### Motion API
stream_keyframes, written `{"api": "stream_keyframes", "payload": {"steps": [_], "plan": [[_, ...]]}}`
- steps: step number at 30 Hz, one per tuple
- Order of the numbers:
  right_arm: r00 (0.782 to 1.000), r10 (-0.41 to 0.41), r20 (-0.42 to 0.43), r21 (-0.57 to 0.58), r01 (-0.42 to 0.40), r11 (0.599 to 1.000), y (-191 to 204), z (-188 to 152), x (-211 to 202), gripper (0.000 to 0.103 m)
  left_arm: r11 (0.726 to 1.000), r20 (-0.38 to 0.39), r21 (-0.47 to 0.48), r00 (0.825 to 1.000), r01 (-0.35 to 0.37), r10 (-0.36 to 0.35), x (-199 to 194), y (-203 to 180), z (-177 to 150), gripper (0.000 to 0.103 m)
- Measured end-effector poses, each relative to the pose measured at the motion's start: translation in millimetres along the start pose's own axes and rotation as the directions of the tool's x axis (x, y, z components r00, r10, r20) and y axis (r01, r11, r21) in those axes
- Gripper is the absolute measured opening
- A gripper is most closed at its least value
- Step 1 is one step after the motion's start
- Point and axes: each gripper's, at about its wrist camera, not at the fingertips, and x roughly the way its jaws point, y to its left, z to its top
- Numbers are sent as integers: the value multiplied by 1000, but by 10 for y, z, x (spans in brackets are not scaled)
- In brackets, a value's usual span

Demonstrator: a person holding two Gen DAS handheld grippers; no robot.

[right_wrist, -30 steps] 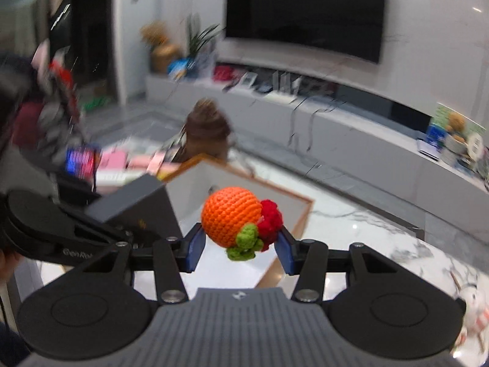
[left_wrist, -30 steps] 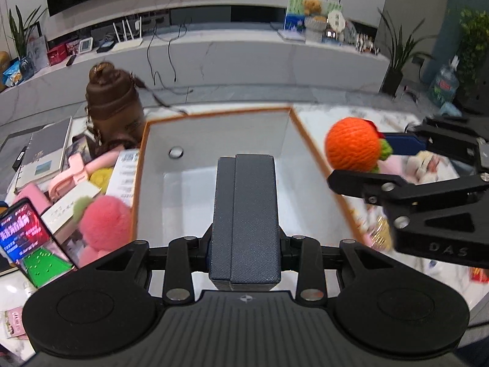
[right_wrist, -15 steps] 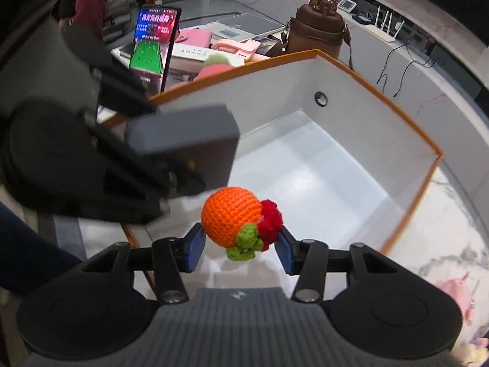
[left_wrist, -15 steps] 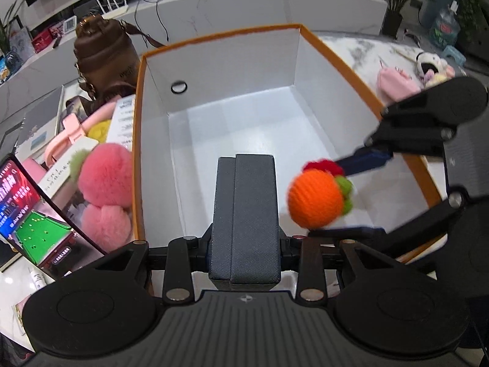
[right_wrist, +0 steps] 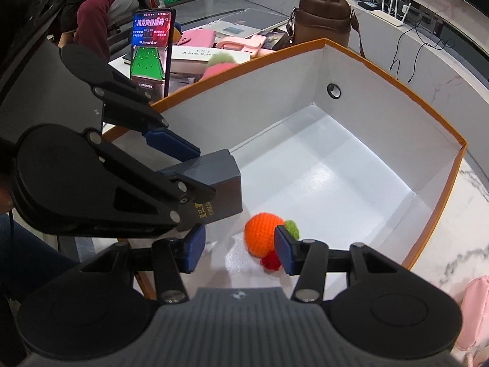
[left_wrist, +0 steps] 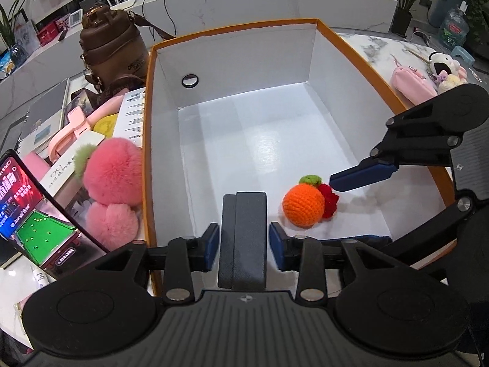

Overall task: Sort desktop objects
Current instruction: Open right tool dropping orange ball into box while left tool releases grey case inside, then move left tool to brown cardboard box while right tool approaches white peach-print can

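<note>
Left wrist view: the left gripper [left_wrist: 244, 246] reaches into the white cardboard box with an orange rim [left_wrist: 232, 27]. Its jaws are opening; the dark grey rectangular case [left_wrist: 243, 238] stands between the blue pads [left_wrist: 211, 246], with a slim gap showing on each side, so the pads no longer press it. At 2 o'clock from the case, the orange crocheted ball with green leaf and red knot [left_wrist: 303, 204] lies on the box floor. One finger of the right gripper [left_wrist: 363, 176] hangs just beyond it at 2 o'clock. Outside the box, at 9 o'clock, sit two fluffy pink pompoms [left_wrist: 113, 195].

Right wrist view: the right gripper [right_wrist: 238, 250] has its jaws apart. The crocheted ball [right_wrist: 262, 237] rests on the floor, beside the right-hand pad [right_wrist: 282, 249]; contact with it cannot be told. The grey case [right_wrist: 220, 186] is at 10 o'clock.
</note>
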Motion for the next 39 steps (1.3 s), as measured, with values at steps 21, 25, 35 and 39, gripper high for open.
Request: {"api": "stream_keyframes", "payload": {"steps": [21, 25, 35, 39], "plan": [[984, -67, 163, 112, 49, 992, -227, -232, -614, 52, 999, 168, -43, 986, 4, 4, -347, -286, 223, 62], [976, -104, 193, 135, 79, 988, -286, -348, -828, 52, 999, 202, -35, 979, 27, -20, -404, -442, 289, 62], [955, -219, 200, 225, 173, 959, -563, -809, -1261, 52, 995, 260, 39, 960, 92, -99, -475, -959, 411, 62], [949, -269, 164, 268, 220, 938, -722, -1063, -1360, 52, 990, 268, 94, 954, 109, -131, -476, -1214, 422, 62]]}}
